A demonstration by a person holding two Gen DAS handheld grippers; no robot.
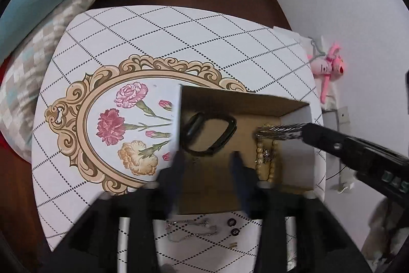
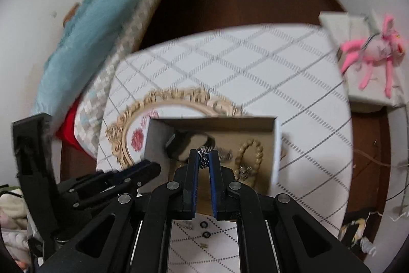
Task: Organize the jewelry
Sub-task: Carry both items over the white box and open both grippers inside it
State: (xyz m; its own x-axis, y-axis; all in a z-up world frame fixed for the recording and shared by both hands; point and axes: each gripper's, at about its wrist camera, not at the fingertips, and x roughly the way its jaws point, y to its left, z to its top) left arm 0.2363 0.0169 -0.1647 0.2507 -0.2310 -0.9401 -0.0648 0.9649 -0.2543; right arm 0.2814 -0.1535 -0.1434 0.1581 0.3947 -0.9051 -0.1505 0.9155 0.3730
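Your right claw [image 2: 204,157] grips a silver chain [image 1: 278,131] over the box [image 1: 294,106]; your left claw [image 1: 208,157] open, empty, w/ fingers inside box.

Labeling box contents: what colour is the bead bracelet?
Cream to pale gold, the bead bracelet lies inside the cardboard box; clearest in the left wrist view.
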